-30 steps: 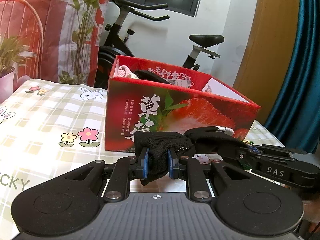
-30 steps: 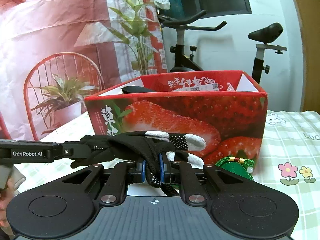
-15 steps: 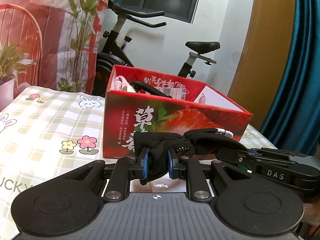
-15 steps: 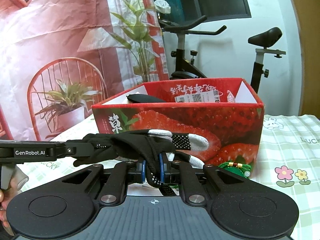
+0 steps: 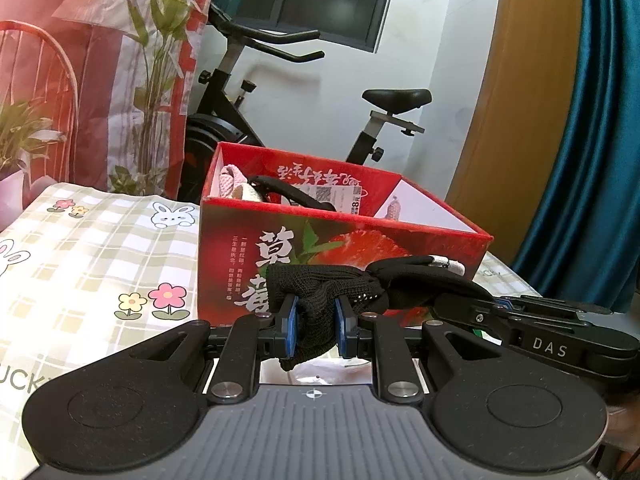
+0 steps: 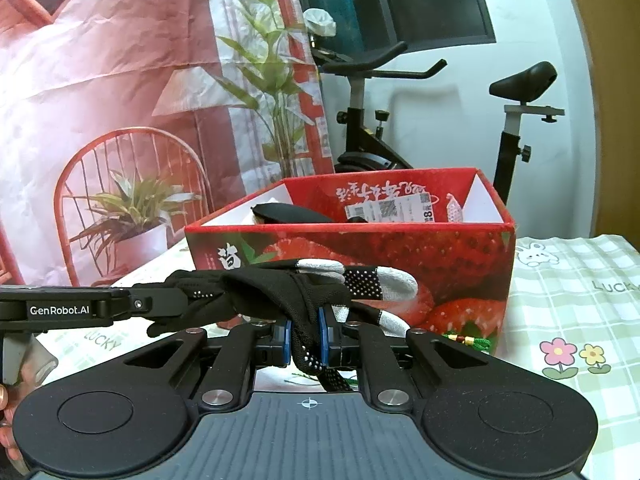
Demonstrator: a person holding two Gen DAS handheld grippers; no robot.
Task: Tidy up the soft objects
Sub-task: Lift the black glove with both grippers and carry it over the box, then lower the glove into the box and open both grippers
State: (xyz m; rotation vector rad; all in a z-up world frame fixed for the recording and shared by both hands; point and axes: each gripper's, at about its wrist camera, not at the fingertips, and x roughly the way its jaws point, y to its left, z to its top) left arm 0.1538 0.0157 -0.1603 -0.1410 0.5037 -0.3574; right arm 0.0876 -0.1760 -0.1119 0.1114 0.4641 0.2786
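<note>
While the table (image 5: 80, 248) with its checked cloth fills the foreground, the red strawberry box (image 5: 340, 248) stands on it a little way off, open at the top, with a pink knit piece (image 5: 234, 180) and a dark strap-like item (image 5: 288, 194) already lying inside. Between the cameras and the box hangs a black glove (image 6: 280, 292) with grey fingertips, stretched level between the two tools and clear of the cloth, just short of the box's near wall and below its rim. The left gripper (image 5: 316, 330) is clamped on the cuff end, knit fabric bunched between its blue pads; the right gripper (image 6: 305, 340) is pinched tight on the finger end, with the grey tips poking out toward the box. Each tool also shows in the other's view, reaching in from the side. A green tasselled charm (image 6: 468, 340) lies on the cloth at the foot of the box.

The step in hand looks like carrying the glove to the box. The next move likely calls for lifting both ends together above the near rim, bringing the glove over the opening without snagging the wall, then letting go of both ends so it drops onto the things inside.
</note>
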